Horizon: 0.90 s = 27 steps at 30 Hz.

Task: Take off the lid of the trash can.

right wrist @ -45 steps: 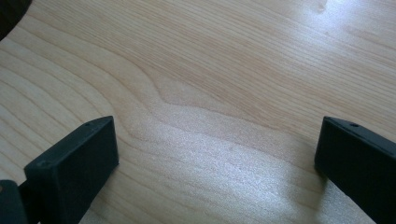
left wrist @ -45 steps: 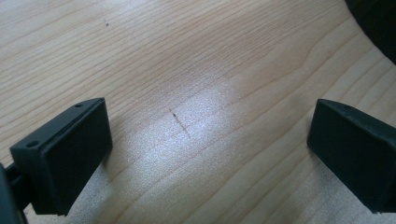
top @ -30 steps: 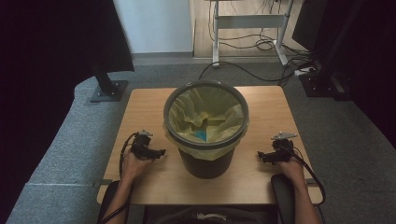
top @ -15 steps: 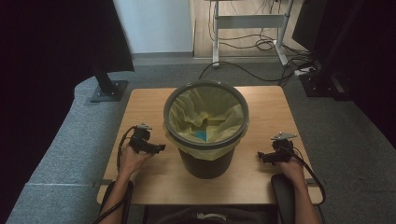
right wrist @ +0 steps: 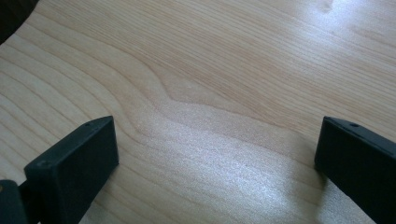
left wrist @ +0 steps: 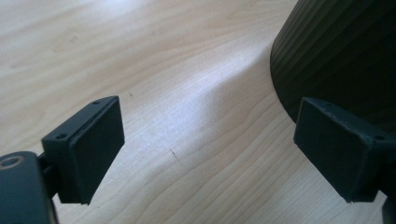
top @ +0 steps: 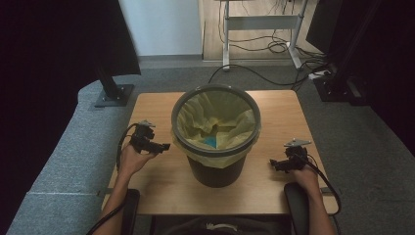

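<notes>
A wooden desk carries a dark ribbed bin at its middle, lined with a yellow bag; a small blue scrap lies at the bottom of the bag.

The left gripper is held just left of the bin, its jaws pointing toward the bin wall. Over the last second it has crept a little closer to the bin. In the left gripper view its jaws stand wide apart and hold nothing; bare desk lies between them, and the ribbed bin rises just beyond the right-hand jaw.

The right gripper sits on the other side of the bin, near but apart from it, and has kept its place since a second ago. In the right gripper view its jaws are also spread wide and empty, with wood grain between and ahead of them.
</notes>
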Motion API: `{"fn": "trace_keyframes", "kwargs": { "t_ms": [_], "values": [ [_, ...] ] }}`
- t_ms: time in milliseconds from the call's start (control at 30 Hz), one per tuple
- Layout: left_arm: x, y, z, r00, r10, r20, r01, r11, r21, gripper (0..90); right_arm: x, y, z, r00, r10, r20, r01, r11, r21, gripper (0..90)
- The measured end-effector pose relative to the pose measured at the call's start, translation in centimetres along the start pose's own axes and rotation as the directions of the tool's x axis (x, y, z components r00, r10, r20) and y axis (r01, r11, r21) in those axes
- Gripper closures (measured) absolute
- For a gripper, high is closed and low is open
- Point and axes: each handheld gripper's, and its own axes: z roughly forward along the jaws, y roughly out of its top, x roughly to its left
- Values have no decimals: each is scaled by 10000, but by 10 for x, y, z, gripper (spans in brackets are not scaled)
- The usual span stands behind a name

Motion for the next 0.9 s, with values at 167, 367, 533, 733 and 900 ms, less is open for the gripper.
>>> {"fn": "trace_keyframes", "kwargs": {
  "t_ms": [167,367,533,733,900],
  "values": [
    [-3,11,-11,9996,256,-143,-257,9996,-91,95,0,0,0,10000,-3,0,3,10000,0,0],
    [-4,27,-26,9994,307,-153,-311,9991,-274,110,0,0,0,10000,-9,5,9,10000,4,0],
    [-6,40,-38,9991,423,-42,-424,9987,-284,125,0,0,0,10000,0,5,0,10000,2,0],
    [-10,57,-52,9977,679,-75,-681,9974,-242,127,0,0,0,10000,-5,3,5,10000,6,0],
    [-14,70,-63,9968,797,-70,-798,9967,-158,135,0,0,0,10000,-4,4,4,10000,3,0]
  ]
}}
